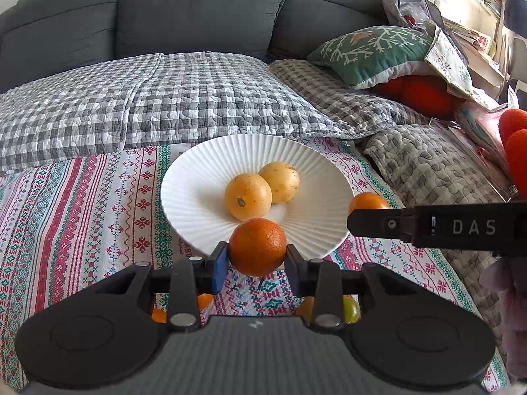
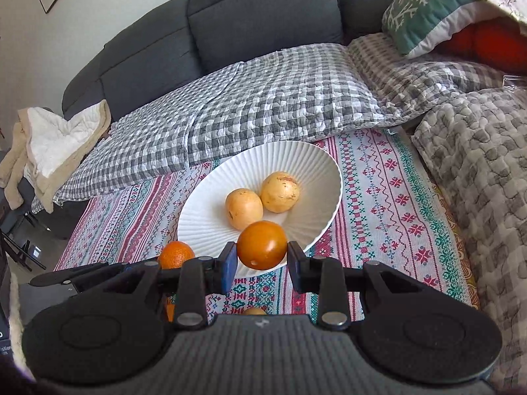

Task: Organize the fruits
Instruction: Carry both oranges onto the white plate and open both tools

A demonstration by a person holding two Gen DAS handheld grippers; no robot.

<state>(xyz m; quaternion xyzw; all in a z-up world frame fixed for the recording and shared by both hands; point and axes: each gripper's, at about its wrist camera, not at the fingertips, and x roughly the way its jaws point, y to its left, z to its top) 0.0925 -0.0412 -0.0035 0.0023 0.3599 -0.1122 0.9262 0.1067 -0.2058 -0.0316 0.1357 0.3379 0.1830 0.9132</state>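
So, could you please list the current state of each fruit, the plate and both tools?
Left tool: shut on the mandarin, held above the cloth.
Right tool: shut on the smooth orange fruit.
White plate: on the patterned cloth, holding two fruits.
Two yellow fruits: on the plate, touching each other.

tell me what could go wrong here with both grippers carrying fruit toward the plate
1. The left gripper and right gripper approach the white plate close together, so they might bump.
2. Two yellow fruits already sit mid-plate; a dropped mandarin or smooth orange fruit could knock them or roll off.
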